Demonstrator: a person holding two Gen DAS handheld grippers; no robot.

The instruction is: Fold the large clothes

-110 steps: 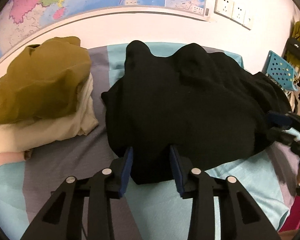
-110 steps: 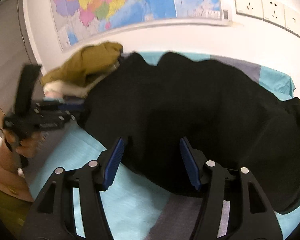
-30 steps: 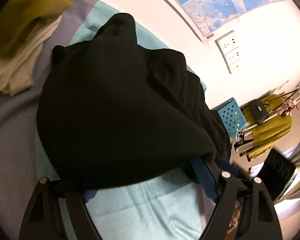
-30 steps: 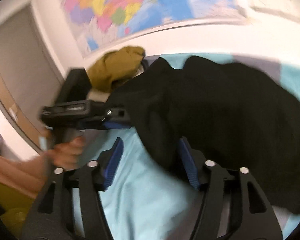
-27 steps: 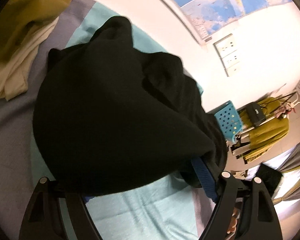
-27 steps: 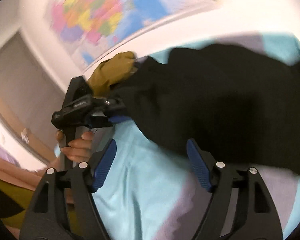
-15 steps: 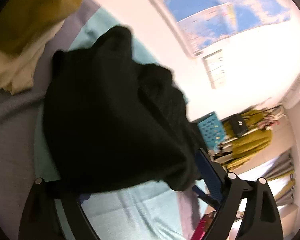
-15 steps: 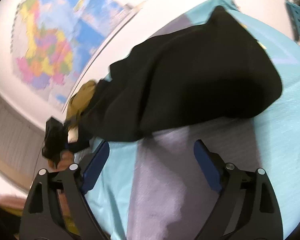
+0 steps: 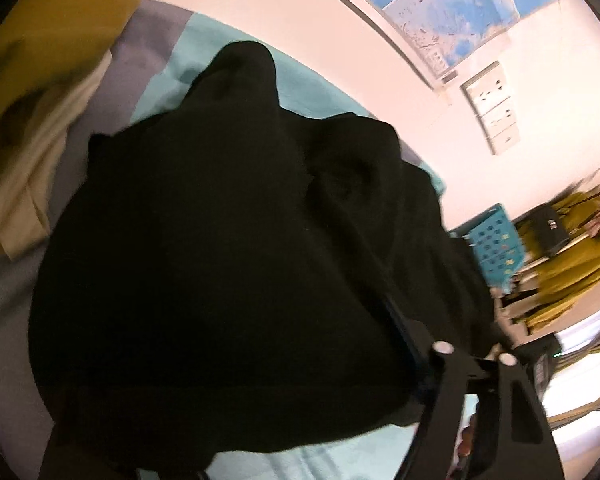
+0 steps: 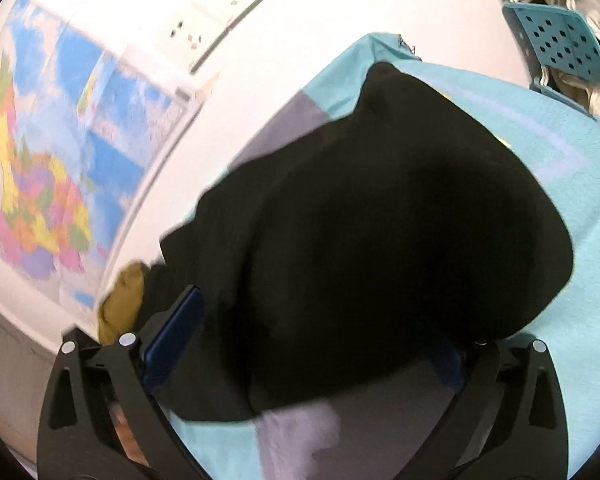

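A large black garment lies bunched in a thick fold on the teal and grey bed sheet. My left gripper reaches into its near edge with jaws closing. The cloth fills the gap and drapes over the left finger; only the right fingertip shows, against the cloth. In the right wrist view the black garment sits between the wide jaws of my right gripper, which are still opening. Its left pad stands beside the cloth, and the right one is half hidden under it.
A pile of mustard and cream clothes lies at the left of the bed. The wall with a map and sockets runs behind. A blue perforated basket and a clothes rack stand past the bed's right end.
My right gripper has rolled and swung round to the garment's end, its jaws widening around the cloth. My left gripper has pushed closer in, and the garment now fills more of its view.
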